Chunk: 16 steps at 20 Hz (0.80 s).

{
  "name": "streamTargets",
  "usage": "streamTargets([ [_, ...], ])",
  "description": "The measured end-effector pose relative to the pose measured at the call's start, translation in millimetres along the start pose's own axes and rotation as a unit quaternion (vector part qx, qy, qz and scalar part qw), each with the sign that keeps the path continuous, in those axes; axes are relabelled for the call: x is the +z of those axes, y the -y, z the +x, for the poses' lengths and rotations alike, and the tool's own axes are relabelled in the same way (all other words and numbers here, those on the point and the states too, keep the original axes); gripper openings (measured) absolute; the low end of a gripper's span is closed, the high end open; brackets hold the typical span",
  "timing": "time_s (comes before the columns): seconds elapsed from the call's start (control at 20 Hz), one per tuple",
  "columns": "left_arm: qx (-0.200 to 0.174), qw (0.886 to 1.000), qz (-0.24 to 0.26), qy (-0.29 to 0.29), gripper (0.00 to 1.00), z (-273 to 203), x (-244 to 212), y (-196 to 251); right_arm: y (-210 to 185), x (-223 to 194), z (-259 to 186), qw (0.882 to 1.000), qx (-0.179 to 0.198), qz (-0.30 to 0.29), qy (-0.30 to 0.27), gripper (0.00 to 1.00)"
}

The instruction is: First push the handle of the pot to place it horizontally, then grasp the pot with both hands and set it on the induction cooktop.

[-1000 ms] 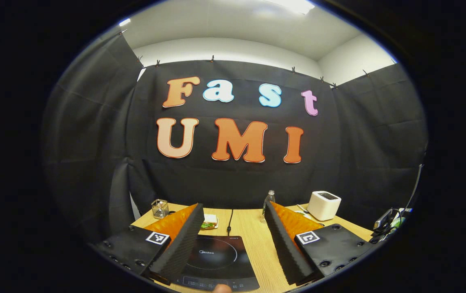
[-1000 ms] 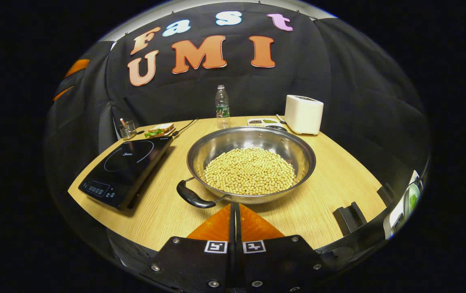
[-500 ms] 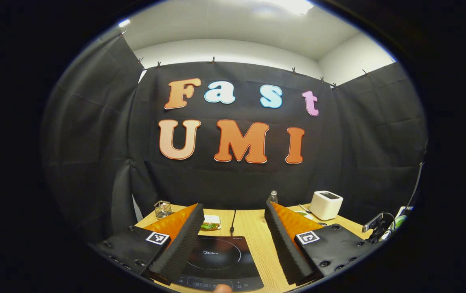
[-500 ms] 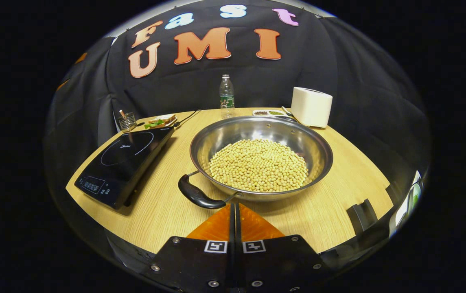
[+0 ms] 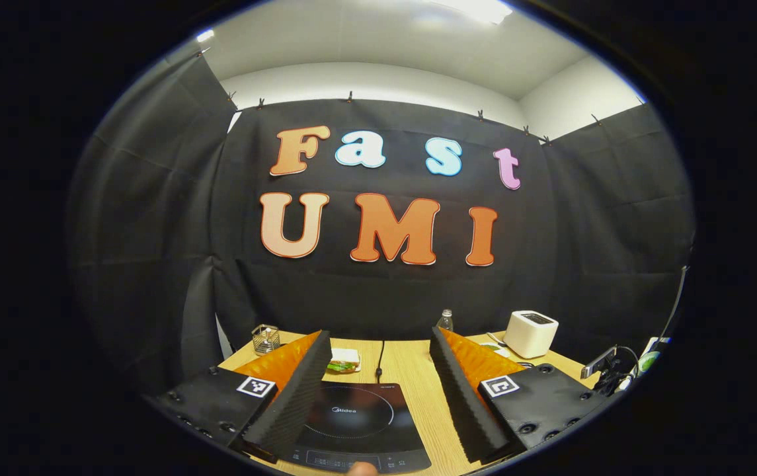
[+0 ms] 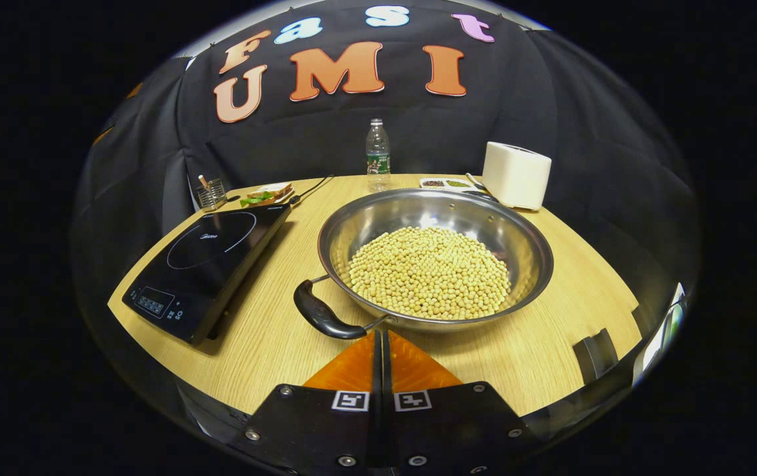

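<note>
**Pot on the counter, handle not yet pushed**

Right gripper [image 6: 381, 334] closed on nothing, tips pressed together just short of the pot handle [image 6: 320, 317]. Steel pot [image 6: 436, 258] full of soybeans, sitting on the counter [image 6: 272, 337] right of the induction cooktop [image 6: 209, 261]. Left gripper [image 5: 378, 390] spread wide above that cooktop [image 5: 358, 423], pointing at the toaster [image 5: 531, 332] and back wall.

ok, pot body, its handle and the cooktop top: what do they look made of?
Pot: looks like polished stainless steel; its inner wall mirrors the light and the beans.
Handle: glossy black grip, probably plastic, on thin metal rods.
Induction cooktop: smooth black top, likely glass or ceramic, with a faint sheen and printed ring.
</note>
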<state>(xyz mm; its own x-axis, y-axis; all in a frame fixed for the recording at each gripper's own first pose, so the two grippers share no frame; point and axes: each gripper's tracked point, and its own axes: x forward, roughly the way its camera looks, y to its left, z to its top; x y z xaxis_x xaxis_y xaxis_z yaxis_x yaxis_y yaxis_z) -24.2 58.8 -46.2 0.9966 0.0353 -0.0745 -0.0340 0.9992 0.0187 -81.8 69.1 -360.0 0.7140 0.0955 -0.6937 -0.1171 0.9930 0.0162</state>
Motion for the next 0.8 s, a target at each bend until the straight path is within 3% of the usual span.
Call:
streamTargets([
  [0.8, 0.018, 1.000, 0.000, -0.001, 0.98, 0, -2, -21, -41, 9, 22, 0.999, 0.034, 0.002, -0.005, 0.00],
])
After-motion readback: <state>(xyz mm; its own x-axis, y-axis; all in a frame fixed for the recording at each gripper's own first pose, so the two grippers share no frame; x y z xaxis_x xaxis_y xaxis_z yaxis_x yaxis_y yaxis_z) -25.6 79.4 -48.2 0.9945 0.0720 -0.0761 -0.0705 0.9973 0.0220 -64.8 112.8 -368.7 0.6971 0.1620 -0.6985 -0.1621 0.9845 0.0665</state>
